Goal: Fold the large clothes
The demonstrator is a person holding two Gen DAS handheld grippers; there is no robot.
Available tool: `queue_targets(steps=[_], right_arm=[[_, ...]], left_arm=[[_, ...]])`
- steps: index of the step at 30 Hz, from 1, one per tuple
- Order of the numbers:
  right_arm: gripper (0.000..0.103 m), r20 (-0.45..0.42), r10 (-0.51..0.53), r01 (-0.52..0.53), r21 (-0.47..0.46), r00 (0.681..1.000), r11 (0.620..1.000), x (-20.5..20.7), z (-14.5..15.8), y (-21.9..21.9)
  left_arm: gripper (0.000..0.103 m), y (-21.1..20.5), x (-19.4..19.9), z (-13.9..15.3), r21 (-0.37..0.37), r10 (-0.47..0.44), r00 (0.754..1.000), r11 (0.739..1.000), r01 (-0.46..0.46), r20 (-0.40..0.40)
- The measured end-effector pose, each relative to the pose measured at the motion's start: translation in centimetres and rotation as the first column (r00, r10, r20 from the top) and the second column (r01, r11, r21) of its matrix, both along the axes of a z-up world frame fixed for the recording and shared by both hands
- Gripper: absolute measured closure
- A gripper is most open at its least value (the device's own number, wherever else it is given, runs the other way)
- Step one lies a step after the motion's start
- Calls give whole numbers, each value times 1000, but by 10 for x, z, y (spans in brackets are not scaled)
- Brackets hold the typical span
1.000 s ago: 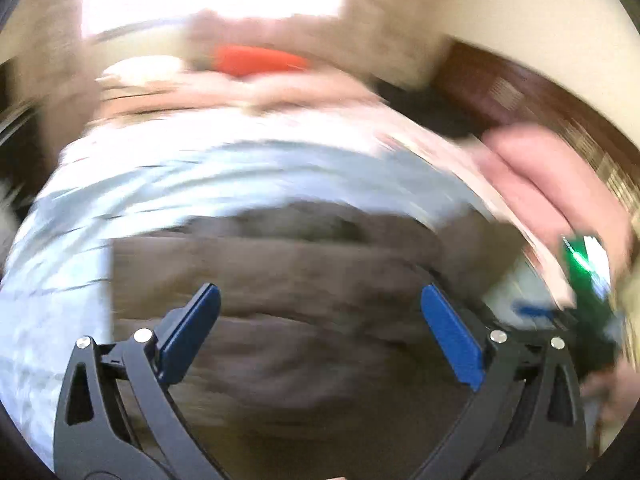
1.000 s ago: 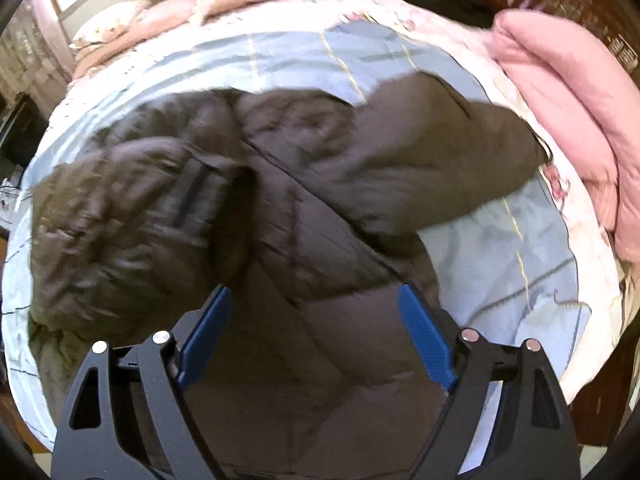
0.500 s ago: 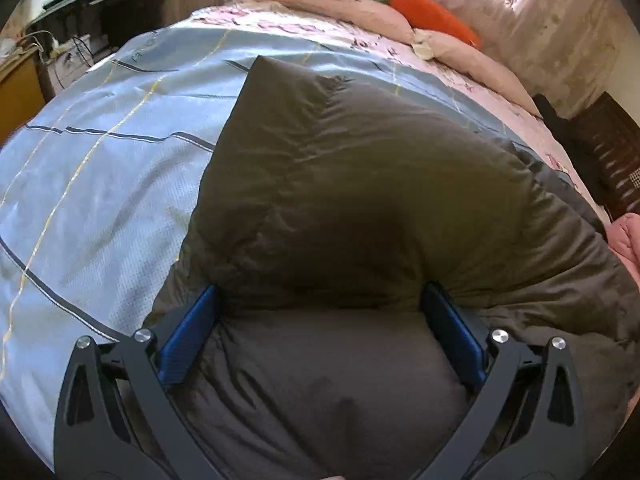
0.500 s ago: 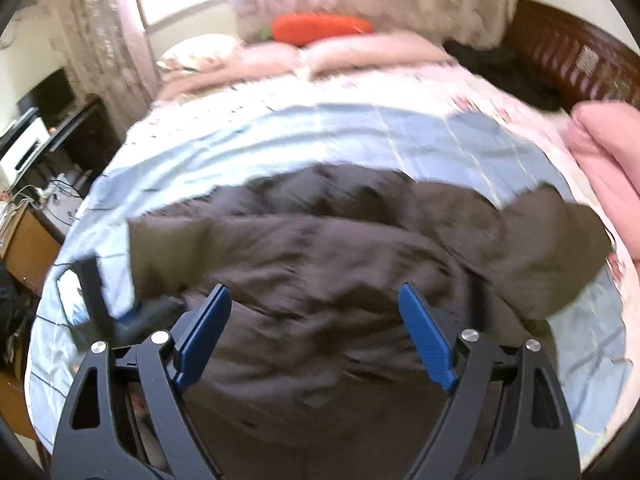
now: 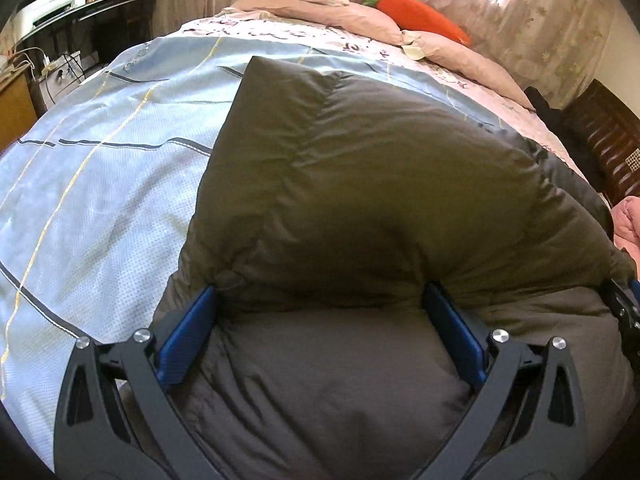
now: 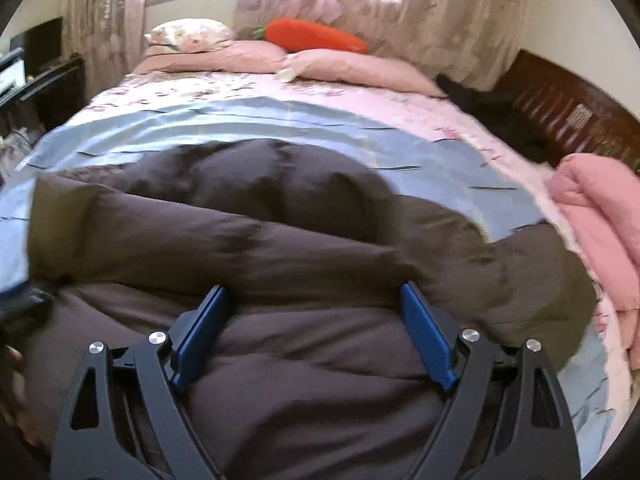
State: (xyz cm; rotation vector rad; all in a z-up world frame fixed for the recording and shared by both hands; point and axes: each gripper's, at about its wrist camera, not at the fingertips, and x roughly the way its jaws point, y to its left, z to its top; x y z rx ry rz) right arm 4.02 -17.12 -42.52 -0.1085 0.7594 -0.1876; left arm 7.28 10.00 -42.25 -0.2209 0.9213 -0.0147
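The left gripper (image 5: 320, 312) was spread wide, both blue pads pressed against a puffy fold of the dark brown coat (image 5: 360, 208) without pinching it. The right gripper (image 6: 314, 316) was equally wide, its pads touching the coat (image 6: 280, 240). The coat lay bunched across the frame's centre on the blue bedsheet (image 5: 100, 168).

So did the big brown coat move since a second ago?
Yes. The brown coat has been folded: the sleeve that reached toward the pink blanket now lies across its body.
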Motion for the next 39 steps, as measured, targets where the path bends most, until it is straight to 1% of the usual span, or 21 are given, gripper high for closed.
queue_targets(steps=[2,3,4,6,10,11,13,15,17,19,21,24,25,26,29,32,33,35,36,37,39], right_arm=[[13,-3,-4,4,-6,1000,1000,-5,-6,-16],[8,-3,-23,23,-3,1000,1000,-8,-9,-23],[8,-12,-25,26,48,1000,999,-11,-15,-33],[7,-28,-41,43,86,999,995,-11,-23,-37],[6,-40,-32,34,53,999,998,-3,-25,-32],[6,-49,-31,34,59,998,998,-1,-26,-33],[6,-64,-36,41,70,997,997,0,-26,-36],[6,-69,-34,40,80,997,996,0,-26,-35],[6,-70,-28,33,80,997,996,-1,-26,-35],[6,-74,-25,32,92,997,995,0,-26,-37],[6,-71,-15,22,94,997,995,-1,-27,-38],[6,-72,14,-7,96,997,995,-1,-28,-40],[6,-77,25,-17,101,997,995,0,-28,-42],[6,-83,38,-29,108,996,994,0,-28,-45],[6,-89,65,-51,153,994,987,0,-28,-54],[6,-90,87,-69,192,992,979,-1,-27,-61],[6,-91,92,-72,201,992,977,-2,-27,-62],[6,-91,100,-78,222,991,972,-4,-27,-67],[6,-89,111,-89,228,990,970,-5,-27,-68],[6,-91,121,-98,223,988,970,-4,-28,-69],[6,-110,146,-121,206,983,971,-4,-28,-70]], left_arm=[[2,-4,-1,-1,12,-7,1000,1000,7,6],[2,-6,-1,-1,18,-10,1000,1000,10,8],[2,-8,-1,-2,20,-15,1000,1000,15,10],[2,-11,-1,-3,33,-16,1000,999,15,9],[2,-13,6,-1,52,-1,999,999,3,-32],[2,-14,8,5,59,5,998,998,-2,-59],[2,-17,11,21,10,-15,996,1000,16,-92],[2,-22,0,56,-58,-25,1000,998,24,-15],[2,-39,-9,86,-87,-32,999,996,36,43],[2,-63,-11,93,-80,-72,996,994,76,53],[2,-91,-11,85,-24,-121,992,992,122,46],[2,-133,-4,34,83,-198,977,975,205,-85],[2,-139,-5,22,114,-197,976,972,206,-91],[2,-143,-8,19,142,-197,979,969,203,-56],[2,-146,-6,34,130,-198,978,970,206,-72],[2,-143,-13,66,76,-177,984,982,175,14],[2,-143,-14,69,56,-176,984,983,174,19],[2,-149,-9,58,43,-182,983,982,183,-23],[2,-156,-6,38,79,-180,981,979,185,-74],[2,-161,-4,23,117,-177,980,975,187,-91],[2,-170,-11,9,183,-176,984,967,176,-14]])
